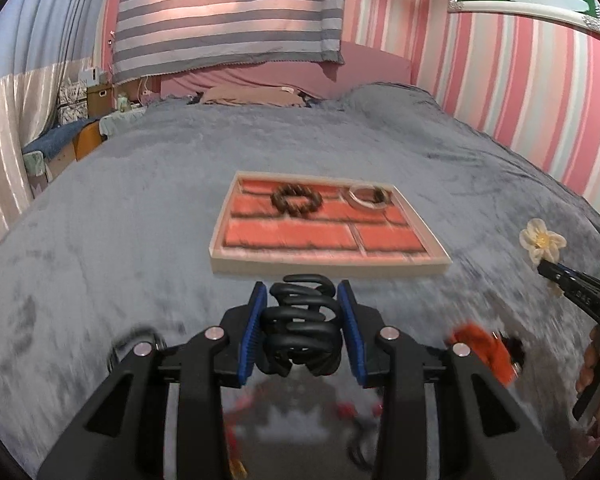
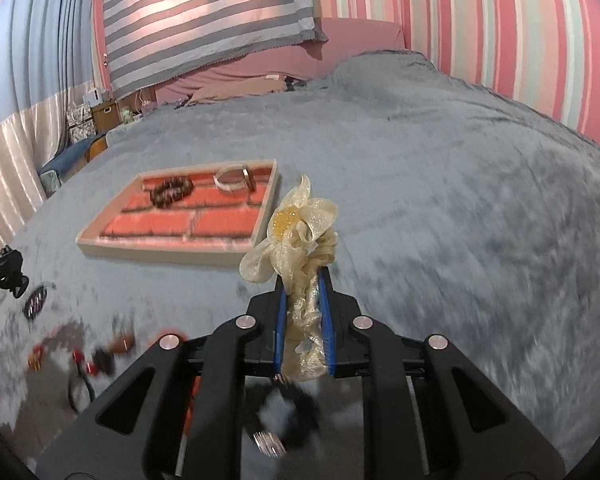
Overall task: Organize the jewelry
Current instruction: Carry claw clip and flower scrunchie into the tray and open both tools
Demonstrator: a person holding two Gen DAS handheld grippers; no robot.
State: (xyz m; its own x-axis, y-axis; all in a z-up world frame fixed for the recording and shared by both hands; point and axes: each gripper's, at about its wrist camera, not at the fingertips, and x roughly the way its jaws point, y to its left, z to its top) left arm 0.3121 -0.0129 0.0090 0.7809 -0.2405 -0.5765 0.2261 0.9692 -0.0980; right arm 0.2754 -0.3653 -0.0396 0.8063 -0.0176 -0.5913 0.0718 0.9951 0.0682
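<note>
The left gripper (image 1: 302,320) clamps a black claw clip (image 1: 300,328) between its blue pads, just near of the tray (image 1: 328,266) on the grey bedspread (image 1: 140,200). The right gripper (image 2: 304,320) pinches the fabric tail of a cream flower scrunchie (image 2: 296,220), just right of the tray. The clip looks stiff, light and smooth, best held across its sides; the scrunchie is soft and floppy, so a grip low on the gathered fabric suits it.

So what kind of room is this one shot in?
Most likely a bedroom: the work happens on a wide bed under a grey blanket, with a pink headboard, a pillow and pink striped wallpaper.
</note>
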